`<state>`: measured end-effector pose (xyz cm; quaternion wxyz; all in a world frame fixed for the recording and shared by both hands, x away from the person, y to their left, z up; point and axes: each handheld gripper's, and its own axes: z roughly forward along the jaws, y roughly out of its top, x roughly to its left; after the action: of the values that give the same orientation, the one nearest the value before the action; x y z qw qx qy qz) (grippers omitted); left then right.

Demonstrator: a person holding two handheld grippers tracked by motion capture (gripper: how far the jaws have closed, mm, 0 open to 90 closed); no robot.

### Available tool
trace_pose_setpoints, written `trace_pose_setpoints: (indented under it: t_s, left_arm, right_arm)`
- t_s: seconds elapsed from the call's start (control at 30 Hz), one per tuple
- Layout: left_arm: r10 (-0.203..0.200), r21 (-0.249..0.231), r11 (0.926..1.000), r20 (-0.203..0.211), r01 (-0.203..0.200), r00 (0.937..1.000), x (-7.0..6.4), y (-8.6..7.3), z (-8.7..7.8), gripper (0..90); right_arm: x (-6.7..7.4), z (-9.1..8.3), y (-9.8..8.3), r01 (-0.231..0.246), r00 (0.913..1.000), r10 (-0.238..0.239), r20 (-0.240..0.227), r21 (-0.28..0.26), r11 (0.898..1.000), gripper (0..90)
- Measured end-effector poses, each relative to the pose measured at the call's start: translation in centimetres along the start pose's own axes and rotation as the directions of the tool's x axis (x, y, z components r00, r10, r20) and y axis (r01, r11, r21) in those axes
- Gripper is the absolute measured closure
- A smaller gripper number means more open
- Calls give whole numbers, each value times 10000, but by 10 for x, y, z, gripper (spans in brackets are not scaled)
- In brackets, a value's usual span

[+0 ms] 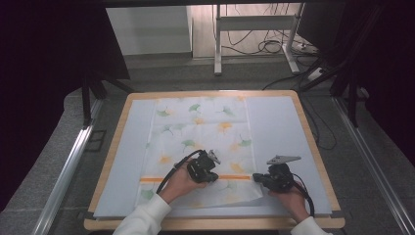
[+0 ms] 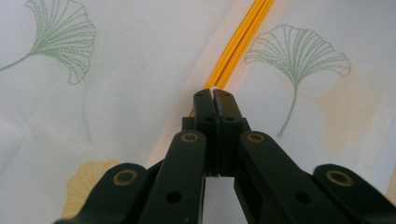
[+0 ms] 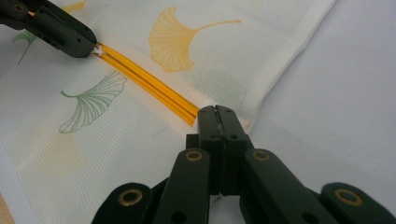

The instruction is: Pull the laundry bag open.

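**Both grippers pinched on the orange zip line**

A white cloth bag [image 1: 200,142] printed with ginkgo leaves lies flat in the middle of the table [image 1: 112,147], its orange zip [image 1: 235,177] running parallel to the near edge. The left gripper [image 2: 214,95] has its jaws closed on the zip partway along, seemingly on a small white tab. The right gripper [image 3: 215,112] is clamped on the zip's end at the bag's right edge. The zip's long axis runs straight between them, so any pull would likely follow that line.
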<state>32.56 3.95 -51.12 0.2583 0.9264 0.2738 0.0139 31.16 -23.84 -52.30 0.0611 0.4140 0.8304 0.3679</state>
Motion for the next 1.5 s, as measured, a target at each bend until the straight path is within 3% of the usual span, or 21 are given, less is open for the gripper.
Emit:
trace_pose_setpoints:
  t_s: [0.8, 1.07, 1.5]
  left_arm:
    - [-494, 14, 9988, 1, 494, 9988, 11, -18, -10, 900]
    - [-898, -94, 9959, -64, 898, 9959, 13, -28, -15, 900]
    - [-1087, -117, 9940, -112, 1085, 9940, 18, -38, -21, 900]
  right_arm:
    - [-3, 0, 1, -19, 9998, 20, -178, 41, 10000, 896]
    - [-1, 0, 1, 49, 9999, -48, -112, 71, 10000, 896]
    - [0, 1, 1, 121, 9999, -121, -18, 68, 9999, 895]
